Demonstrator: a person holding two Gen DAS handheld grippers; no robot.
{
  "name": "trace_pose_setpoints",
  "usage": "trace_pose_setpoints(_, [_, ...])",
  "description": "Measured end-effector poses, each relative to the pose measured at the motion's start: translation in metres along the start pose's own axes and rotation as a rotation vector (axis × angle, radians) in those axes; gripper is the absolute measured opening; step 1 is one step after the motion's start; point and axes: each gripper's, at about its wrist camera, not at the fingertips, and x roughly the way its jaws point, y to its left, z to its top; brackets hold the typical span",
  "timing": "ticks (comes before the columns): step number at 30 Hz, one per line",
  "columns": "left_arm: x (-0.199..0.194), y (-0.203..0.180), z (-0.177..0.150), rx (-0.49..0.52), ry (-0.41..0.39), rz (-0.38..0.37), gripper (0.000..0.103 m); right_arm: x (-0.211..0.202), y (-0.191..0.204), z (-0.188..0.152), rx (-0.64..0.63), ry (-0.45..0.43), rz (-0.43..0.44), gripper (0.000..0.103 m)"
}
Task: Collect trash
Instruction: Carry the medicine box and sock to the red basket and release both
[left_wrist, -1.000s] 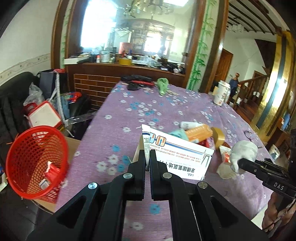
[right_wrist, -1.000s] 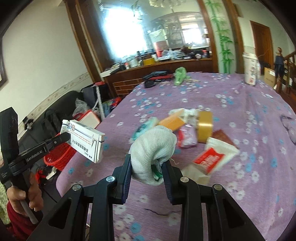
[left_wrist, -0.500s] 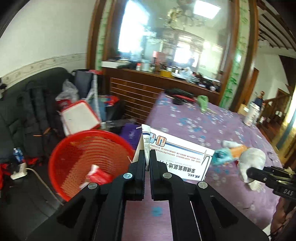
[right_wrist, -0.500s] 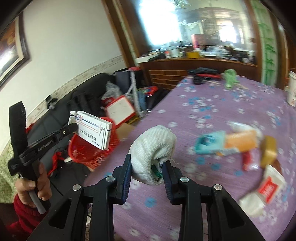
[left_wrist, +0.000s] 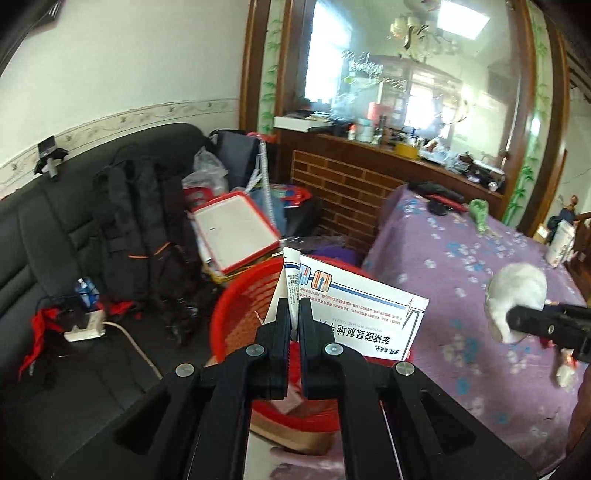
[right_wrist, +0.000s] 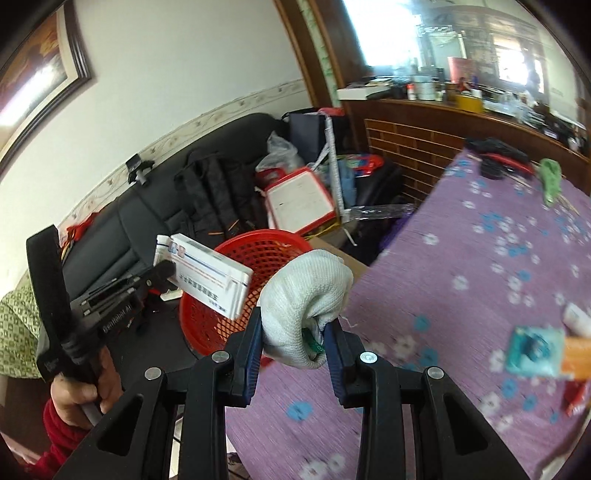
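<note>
My left gripper (left_wrist: 294, 317) is shut on a white medicine box (left_wrist: 362, 314) with blue and red print and holds it above the red mesh basket (left_wrist: 236, 325). The box (right_wrist: 210, 277) and basket (right_wrist: 266, 251) also show in the right wrist view, with the left gripper (right_wrist: 162, 271) at the left. My right gripper (right_wrist: 294, 332) is shut on a wadded white knit glove (right_wrist: 303, 295) over the edge of the purple flowered table (right_wrist: 480, 258), just right of the basket. The glove (left_wrist: 517, 295) also shows at the right of the left wrist view.
A black sofa (left_wrist: 55, 229) with a black backpack (left_wrist: 147, 229) and a red-framed board (left_wrist: 232, 229) lie behind the basket. More trash, a teal packet (right_wrist: 532, 350) and an orange item (right_wrist: 576, 354), lies on the table. A brick counter (left_wrist: 351, 192) stands behind.
Both grippers have swung left, off the table toward the basket. The box now hangs over the basket and the glove is at the table's edge beside it.
</note>
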Motion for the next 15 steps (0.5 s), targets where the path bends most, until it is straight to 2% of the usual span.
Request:
trace_pose_setpoints(6, [0.014, 0.009, -0.005, 0.010, 0.028, 0.040, 0.004, 0.039, 0.017, 0.014, -0.027, 0.040, 0.006, 0.035])
trace_pose_setpoints(11, [0.023, 0.014, -0.008, 0.002, 0.040, 0.054, 0.005, 0.070, 0.023, 0.021, -0.029, 0.074, 0.004, 0.041])
trace_pose_setpoints(12, [0.023, 0.014, -0.008, 0.000, 0.038, 0.057, 0.006, 0.073, 0.023, 0.022, -0.029, 0.082, 0.012, 0.047])
trace_pose_setpoints(13, [0.025, 0.014, -0.007, -0.003, 0.040, 0.057, 0.012, 0.076, 0.023, 0.022, -0.026, 0.086, 0.017, 0.052])
trace_pose_setpoints(14, [0.026, 0.015, -0.007, -0.006, 0.042, 0.057, 0.025, 0.075, 0.022, 0.022, -0.020, 0.083, 0.015, 0.052])
trace_pose_setpoints(15, [0.025, 0.015, -0.007, -0.011, 0.042, 0.059, 0.034, 0.073, 0.020, 0.021, -0.013, 0.077, 0.021, 0.052])
